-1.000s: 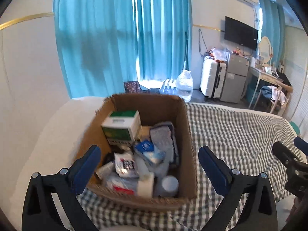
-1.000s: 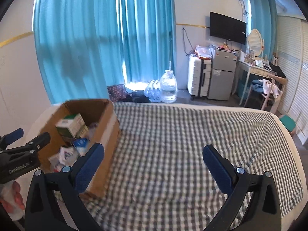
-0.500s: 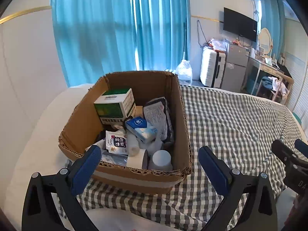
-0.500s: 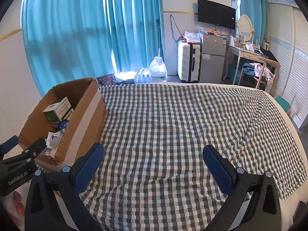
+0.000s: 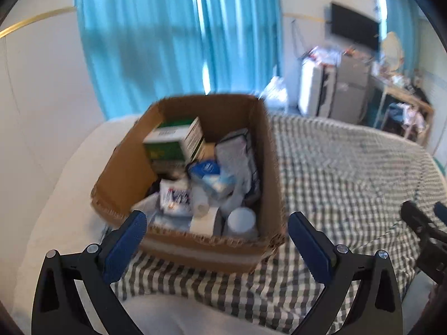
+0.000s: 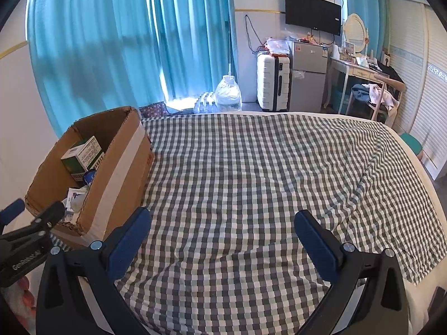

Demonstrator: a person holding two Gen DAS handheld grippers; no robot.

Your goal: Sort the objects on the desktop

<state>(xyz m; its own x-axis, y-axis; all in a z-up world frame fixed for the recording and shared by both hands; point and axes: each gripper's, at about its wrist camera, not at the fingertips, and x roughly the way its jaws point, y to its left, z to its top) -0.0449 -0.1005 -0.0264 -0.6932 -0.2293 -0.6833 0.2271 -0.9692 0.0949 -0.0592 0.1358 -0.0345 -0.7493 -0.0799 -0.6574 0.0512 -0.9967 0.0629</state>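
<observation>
Left gripper is hovering with its blue-padded fingers spread wide, nothing between them. Straight ahead of it, just past the fingertips, a cardboard box is sitting on the checked cloth. The box's near wall is facing the gripper; its long axis is running away from the gripper toward the teal curtain. The left wrist view is motion-blurred, so labels inside are not readable.

Inside the box, farthest from the gripper and to its left, a green-and-white carton is lying tilted, its long axis running across the box. Nearer, at centre, a blue-and-white packet is resting on other items, and a white pouch with dark print is lying to its left. Closest to the gripper, against the near wall, a white roll and a white round lid are sitting side by side.

Right gripper is also standing wide open and empty, over bare checked cloth. From it, the box is off to the left and slightly ahead, a pale tape band running down its facing side. The left gripper's black finger is showing at that view's lower left edge, just beside the box's near corner.
</observation>
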